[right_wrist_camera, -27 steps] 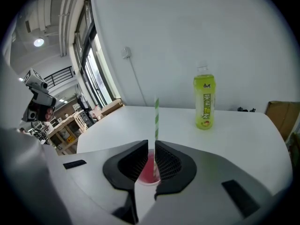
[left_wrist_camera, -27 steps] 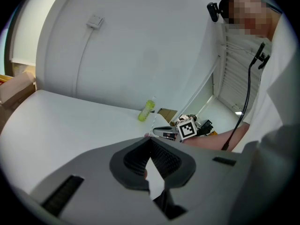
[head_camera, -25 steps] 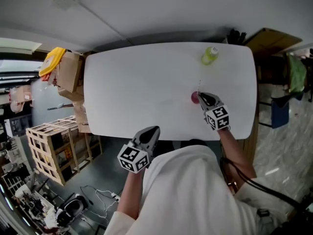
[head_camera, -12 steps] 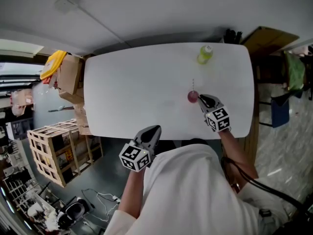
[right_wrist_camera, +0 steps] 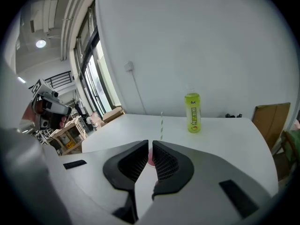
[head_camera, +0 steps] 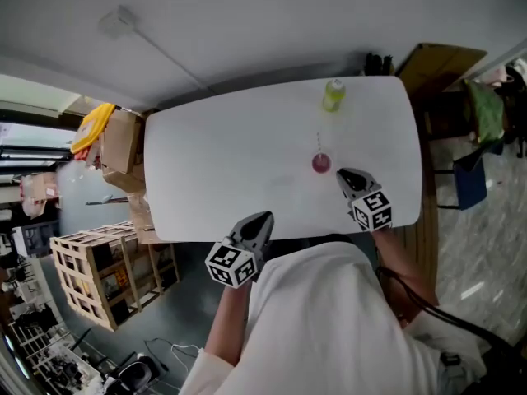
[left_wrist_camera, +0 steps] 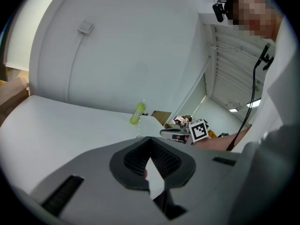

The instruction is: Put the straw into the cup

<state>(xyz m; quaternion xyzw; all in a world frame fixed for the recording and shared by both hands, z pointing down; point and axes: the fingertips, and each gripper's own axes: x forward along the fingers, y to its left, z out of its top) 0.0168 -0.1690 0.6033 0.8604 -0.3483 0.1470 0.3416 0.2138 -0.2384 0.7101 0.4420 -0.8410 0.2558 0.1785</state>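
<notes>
A small pink cup (head_camera: 321, 164) stands on the white table (head_camera: 222, 171) with a green-striped straw (head_camera: 318, 141) upright in it. My right gripper (head_camera: 342, 173) sits just to the cup's near right, apart from it, jaws shut on nothing. In the right gripper view the cup (right_wrist_camera: 150, 157) shows through the thin slit between the jaws (right_wrist_camera: 150, 143), and the straw (right_wrist_camera: 161, 125) rises above them. My left gripper (head_camera: 262, 218) hangs at the table's near edge, shut and empty (left_wrist_camera: 150, 141).
A green drink bottle (head_camera: 333, 95) stands at the table's far right, beyond the cup; it also shows in both gripper views (right_wrist_camera: 192, 112) (left_wrist_camera: 137, 113). Cardboard boxes (head_camera: 119, 134) and a wooden crate (head_camera: 86, 262) stand left of the table. A chair (head_camera: 473, 171) is on the right.
My right gripper has drawn back a little from the cup toward the near edge. The straw stays upright in the cup. The left gripper has hardly moved.
</notes>
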